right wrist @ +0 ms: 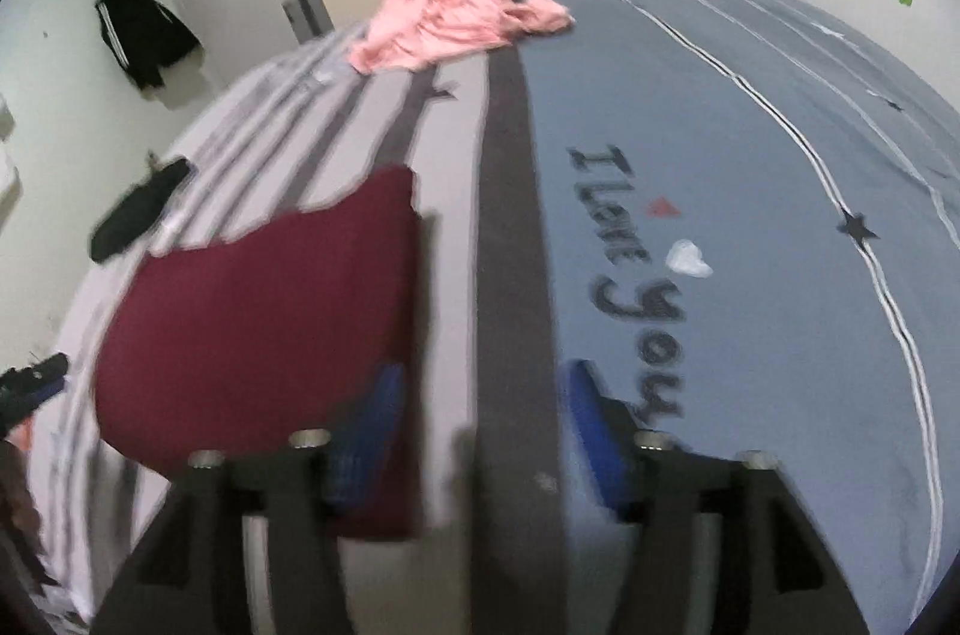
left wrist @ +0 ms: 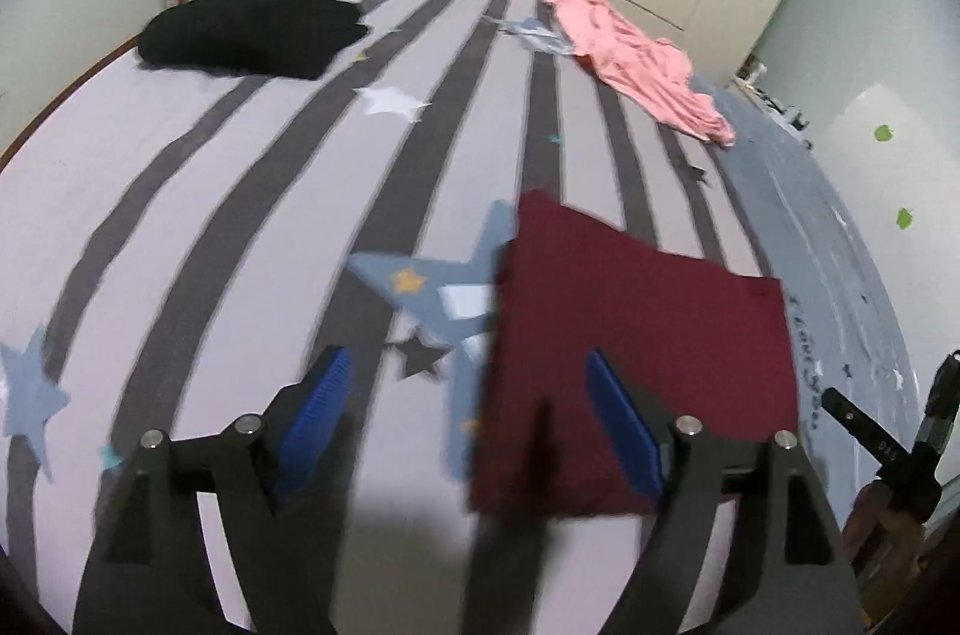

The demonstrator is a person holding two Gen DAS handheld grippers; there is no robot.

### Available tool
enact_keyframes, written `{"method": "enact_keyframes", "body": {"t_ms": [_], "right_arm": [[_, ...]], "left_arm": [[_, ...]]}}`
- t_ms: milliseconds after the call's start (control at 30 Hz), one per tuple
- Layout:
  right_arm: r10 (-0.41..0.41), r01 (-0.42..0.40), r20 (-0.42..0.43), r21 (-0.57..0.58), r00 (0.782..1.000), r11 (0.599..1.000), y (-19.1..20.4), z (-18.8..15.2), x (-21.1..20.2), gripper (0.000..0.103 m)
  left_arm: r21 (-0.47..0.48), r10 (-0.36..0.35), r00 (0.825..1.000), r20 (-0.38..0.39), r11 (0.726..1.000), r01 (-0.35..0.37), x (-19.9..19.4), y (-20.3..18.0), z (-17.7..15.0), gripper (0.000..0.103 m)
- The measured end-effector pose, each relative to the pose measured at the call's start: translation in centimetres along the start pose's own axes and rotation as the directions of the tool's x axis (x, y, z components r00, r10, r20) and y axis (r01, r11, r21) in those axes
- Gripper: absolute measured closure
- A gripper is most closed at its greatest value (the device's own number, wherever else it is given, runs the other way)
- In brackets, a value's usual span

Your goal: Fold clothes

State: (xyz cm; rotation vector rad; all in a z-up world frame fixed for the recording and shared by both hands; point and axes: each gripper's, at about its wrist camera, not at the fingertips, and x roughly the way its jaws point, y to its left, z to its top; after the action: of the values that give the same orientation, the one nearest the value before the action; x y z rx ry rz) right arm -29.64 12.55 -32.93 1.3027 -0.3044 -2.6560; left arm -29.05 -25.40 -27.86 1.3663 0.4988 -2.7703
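On striped bed (left wrist: 240, 167): folded maroon cloth (left wrist: 636, 335) lies flat (pink garment (left wrist: 636, 59) beyond); left gripper (left wrist: 468, 395), right gripper (right wrist: 480, 413) both spread, nothing pinched.

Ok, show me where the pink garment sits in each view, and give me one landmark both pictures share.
Left wrist view: the pink garment lies crumpled at upper right, on the far part of the bed, in front of the cream wardrobe.
Right wrist view: the pink garment lies at top centre, at the far edge of the bed, below the wardrobe doors.
Shared landmark: the folded maroon cloth, near the camera in both.
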Motion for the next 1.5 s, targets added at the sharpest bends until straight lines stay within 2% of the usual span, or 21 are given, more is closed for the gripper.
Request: {"method": "enact_keyframes", "body": {"t_ms": [100,167,267,367,467,867,933,967,1000,1067,1133,1233,1267,1300,1333,1367,1400,1433,1500], "right_arm": [[0.062,-0.062,-0.026,0.018,0.998,0.998,1.1,0.9,1.6,0.036],[0.096,-0.094,-0.057,0.038,0.994,0.995,1.4,1.1,3.1,0.036],[0.129,-0.118,-0.118,0.095,0.985,0.989,0.7,1.0,5.6,0.036],[0.192,-0.173,-0.138,0.139,0.972,0.975,0.0,1.0,7.1,0.025],[0.228,-0.210,-0.132,0.139,0.965,0.968,0.4,0.9,7.6,0.023],[0.328,-0.298,-0.153,0.188,0.932,0.936,0.8,1.4,8.6,0.025],[0.325,-0.296,-0.165,0.175,0.931,0.939,1.4,1.1,8.5,0.025],[0.316,-0.290,-0.172,0.160,0.933,0.944,2.0,1.0,8.5,0.025],[0.308,-0.285,-0.180,0.143,0.934,0.948,2.6,0.9,8.5,0.025],[0.313,-0.288,-0.188,0.149,0.931,0.946,3.1,0.9,8.6,0.025],[0.312,-0.286,-0.191,0.155,0.931,0.946,3.1,0.8,8.7,0.025],[0.313,-0.286,-0.202,0.151,0.928,0.946,3.2,0.9,9.1,0.025],[0.317,-0.290,-0.207,0.150,0.926,0.945,3.3,1.0,9.1,0.027],[0.323,-0.296,-0.212,0.150,0.922,0.943,3.2,1.2,9.2,0.034],[0.332,-0.304,-0.215,0.154,0.918,0.940,3.1,1.2,9.2,0.040],[0.344,-0.313,-0.219,0.164,0.913,0.936,3.0,1.2,9.2,0.055],[0.350,-0.317,-0.220,0.170,0.911,0.933,3.0,1.2,9.2,0.066],[0.354,-0.320,-0.221,0.175,0.909,0.931,3.0,1.2,9.1,0.069],[0.350,-0.317,-0.222,0.171,0.910,0.933,3.2,1.2,8.9,0.079]], "left_arm": [[0.001,-0.024,0.998,-0.051,1.000,0.024,2.9,-0.9,1.1,0.024],[-0.024,-0.012,0.994,-0.110,1.000,0.009,5.2,-0.7,1.4,0.024],[-0.083,-0.055,0.987,-0.151,0.996,0.043,7.3,0.1,1.6,0.023],[-0.137,-0.117,0.976,-0.182,0.986,0.093,8.8,0.8,1.4,0.023],[-0.162,-0.165,0.969,-0.186,0.977,0.136,9.1,1.3,1.2,0.023],[-0.137,-0.212,0.950,-0.228,0.973,0.184,9.4,1.0,2.3,0.016],[-0.133,-0.234,0.944,-0.233,0.969,0.207,9.5,0.6,2.2,0.019],[-0.132,-0.246,0.940,-0.236,0.967,0.220,9.5,0.5,2.2,0.023],[-0.141,-0.265,0.935,-0.236,0.961,0.237,9.5,0.4,2.2,0.032],[-0.116,-0.274,0.931,-0.239,0.960,0.253,9.6,-0.4,2.1,0.041],[-0.066,-0.235,0.936,-0.261,0.972,0.225,10.2,-1.2,1.9,0.041],[-0.094,-0.251,0.930,-0.270,0.968,0.233,10.8,-1.2,2.0,0.041],[-0.098,-0.260,0.926,-0.274,0.965,0.242,11.0,-1.2,2.2,0.042],[-0.091,-0.272,0.921,-0.279,0.962,0.257,11.1,-1.5,2.3,0.052],[-0.080,-0.285,0.915,-0.285,0.959,0.273,11.2,-1.9,2.4,0.057],[-0.070,-0.297,0.910,-0.291,0.955,0.289,11.3,-2.2,2.6,0.067],[-0.044,-0.292,0.911,-0.292,0.955,0.292,11.2,-2.7,2.7,0.074],[-0.015,-0.283,0.914,-0.292,0.956,0.292,11.2,-3.2,2.9,0.076],[-0.048,-0.296,0.912,-0.283,0.954,0.295,11.2,-2.6,3.4,0.083]]}}
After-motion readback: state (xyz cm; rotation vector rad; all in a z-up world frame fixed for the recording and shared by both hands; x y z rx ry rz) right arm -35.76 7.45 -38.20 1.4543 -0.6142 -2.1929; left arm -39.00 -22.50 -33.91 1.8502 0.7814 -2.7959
